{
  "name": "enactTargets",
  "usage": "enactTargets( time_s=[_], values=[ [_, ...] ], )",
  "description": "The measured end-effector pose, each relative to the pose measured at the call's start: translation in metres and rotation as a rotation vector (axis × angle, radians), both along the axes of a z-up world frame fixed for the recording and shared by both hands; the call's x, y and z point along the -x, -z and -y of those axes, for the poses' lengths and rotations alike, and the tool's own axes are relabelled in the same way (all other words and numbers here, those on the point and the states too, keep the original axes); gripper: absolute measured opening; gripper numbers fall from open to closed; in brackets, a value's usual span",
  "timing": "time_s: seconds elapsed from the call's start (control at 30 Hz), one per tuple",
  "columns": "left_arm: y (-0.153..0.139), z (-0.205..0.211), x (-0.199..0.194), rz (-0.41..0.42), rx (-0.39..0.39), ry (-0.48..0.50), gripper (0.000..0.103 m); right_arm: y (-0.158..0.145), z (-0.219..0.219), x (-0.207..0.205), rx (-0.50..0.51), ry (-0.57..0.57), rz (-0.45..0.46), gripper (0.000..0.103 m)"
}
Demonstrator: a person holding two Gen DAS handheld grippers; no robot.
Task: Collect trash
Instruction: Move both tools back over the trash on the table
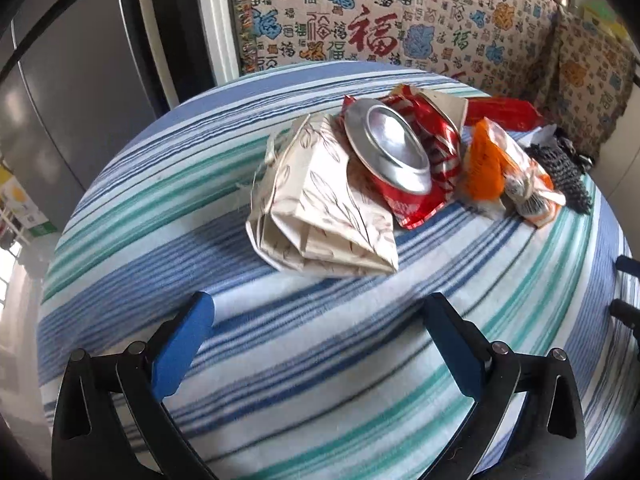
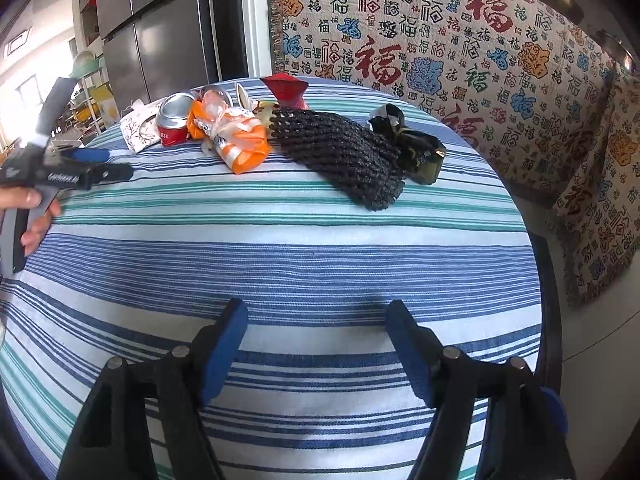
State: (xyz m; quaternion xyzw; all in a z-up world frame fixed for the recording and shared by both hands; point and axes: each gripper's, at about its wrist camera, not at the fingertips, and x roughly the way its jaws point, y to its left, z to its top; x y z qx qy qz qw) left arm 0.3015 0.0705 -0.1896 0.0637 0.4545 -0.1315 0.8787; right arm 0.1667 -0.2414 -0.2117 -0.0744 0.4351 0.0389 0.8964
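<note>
Trash pile: crushed can, paper bag, orange wrapper and black netting lie untouched on the striped tablecloth. Left gripper and right gripper, both near the pile, stand apart, empty; collection not begun.

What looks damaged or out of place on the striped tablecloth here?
The red can is crushed flat, leaning on the folded paper bag. Beside it lie an orange wrapper and black foam netting, all litter.
</note>
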Motion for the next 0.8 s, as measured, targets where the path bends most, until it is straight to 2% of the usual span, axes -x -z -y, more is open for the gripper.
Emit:
enactTargets(
  time_s=[0.17,0.37,0.43,0.47,0.67,0.8],
  values=[
    [0.000,0.004,-0.018,0.010,-0.009,0.001,0.103,0.000,-0.001,0.000,0.002,0.001,0.007,0.073],
    [-0.007,0.012,-0.015,0.079,-0.062,0.031,0.099,-0.001,0.000,0.000,-0.007,-0.002,0.003,0.074],
    [-0.009,0.013,-0.012,0.098,-0.065,0.050,0.074,-0.002,-0.001,-0.001,-0.005,-0.004,0.002,0.074],
    [-0.009,0.015,-0.010,0.106,-0.075,0.061,0.068,-0.002,-0.001,-0.001,-0.007,-0.004,0.001,0.074],
    [-0.010,0.016,0.013,0.122,-0.133,0.094,0.068,-0.002,0.001,-0.004,-0.020,-0.012,-0.010,0.074],
    [-0.012,-0.001,0.032,0.089,-0.122,0.049,0.068,-0.004,0.022,-0.010,-0.031,0.044,-0.026,0.074]
  ],
)
